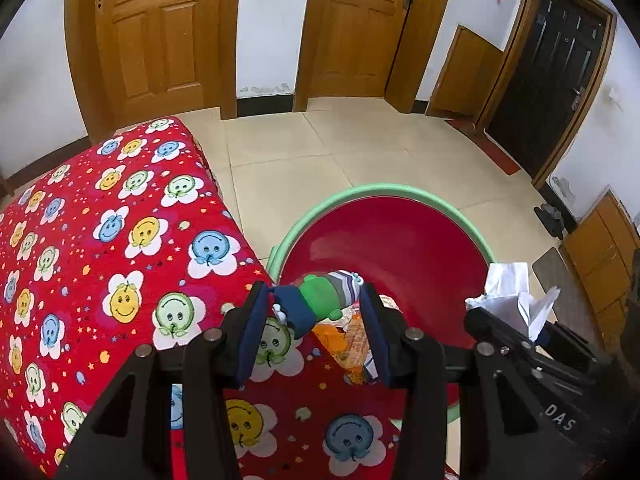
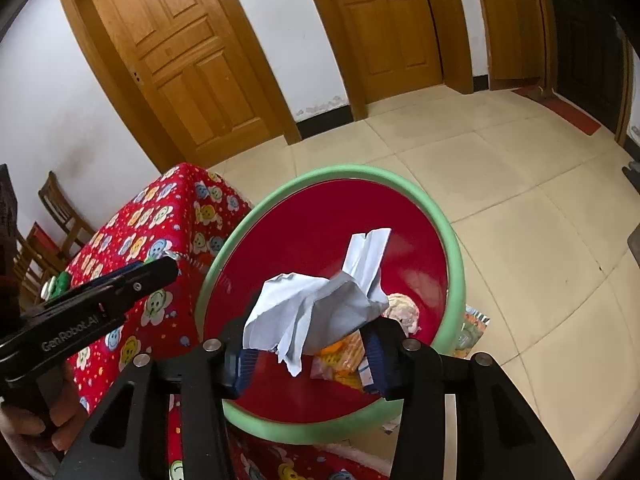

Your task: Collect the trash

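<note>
On my left, over the edge of the red smiley-flower tablecloth, my left gripper pinches a small soft green, navy and grey-striped sock-like bundle across its middle, right at the near rim of the red basin with the pale green rim. It looks light and floppy, so a mid-body grip suits it. Further right, my right gripper clamps a crumpled white tissue wad above the basin, where orange printed wrappers lie. Paper this flimsy could tear; I'd hold the dense crumple.
</note>
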Demonstrator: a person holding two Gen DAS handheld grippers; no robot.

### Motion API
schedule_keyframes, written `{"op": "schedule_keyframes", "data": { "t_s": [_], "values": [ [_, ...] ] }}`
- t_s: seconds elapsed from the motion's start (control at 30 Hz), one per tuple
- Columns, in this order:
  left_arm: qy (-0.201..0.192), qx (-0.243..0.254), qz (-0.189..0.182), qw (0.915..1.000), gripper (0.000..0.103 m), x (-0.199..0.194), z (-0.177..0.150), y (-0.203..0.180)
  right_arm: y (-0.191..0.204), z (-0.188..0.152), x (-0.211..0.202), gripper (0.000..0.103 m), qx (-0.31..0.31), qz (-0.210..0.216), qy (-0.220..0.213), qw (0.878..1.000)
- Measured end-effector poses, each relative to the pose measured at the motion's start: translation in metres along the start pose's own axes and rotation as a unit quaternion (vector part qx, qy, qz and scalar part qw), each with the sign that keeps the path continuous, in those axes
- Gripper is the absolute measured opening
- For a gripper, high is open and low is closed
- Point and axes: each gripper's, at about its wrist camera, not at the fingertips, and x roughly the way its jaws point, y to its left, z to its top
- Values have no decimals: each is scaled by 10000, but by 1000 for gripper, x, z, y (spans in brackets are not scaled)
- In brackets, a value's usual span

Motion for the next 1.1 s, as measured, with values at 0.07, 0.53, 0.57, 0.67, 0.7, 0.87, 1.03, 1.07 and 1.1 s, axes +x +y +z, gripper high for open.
{"op": "schedule_keyframes", "data": {
  "t_s": [0.07, 0.53, 0.57, 0.67, 0.7, 0.87, 1.03, 1.07, 1.1],
  "values": [
    [15, 35, -12, 10000, 47, 2, -1, -2, -2, 1, -3, 52, 22, -17, -52, 10000],
    [89, 145, -29, 9999, 47, 10, -1, -13, -13, 2, -9, 62, 74, -187, -166, 9997],
    [96, 155, -37, 9998, 47, 10, 0, -14, -14, 2, -9, 62, 89, -198, -171, 9996],
    [129, 231, -91, 9996, 47, 13, 0, -17, -17, 1, -11, 62, 127, -251, -190, 9994],
    [139, 264, -120, 9995, 47, 13, 1, -19, -18, 1, -11, 62, 136, -268, -191, 9994],
    [130, 335, -223, 9991, 53, 11, 2, -24, -23, 1, -12, 62, 207, -336, -198, 9990],
    [129, 311, -190, 9993, 53, 8, 1, -25, -22, 1, -13, 62, 213, -338, -219, 9990],
    [125, 299, -183, 9993, 53, 6, 1, -24, -22, 1, -14, 62, 211, -334, -225, 9990],
    [116, 283, -174, 9994, 53, 4, 1, -23, -21, 1, -15, 62, 208, -326, -233, 9990]
  ]
}}
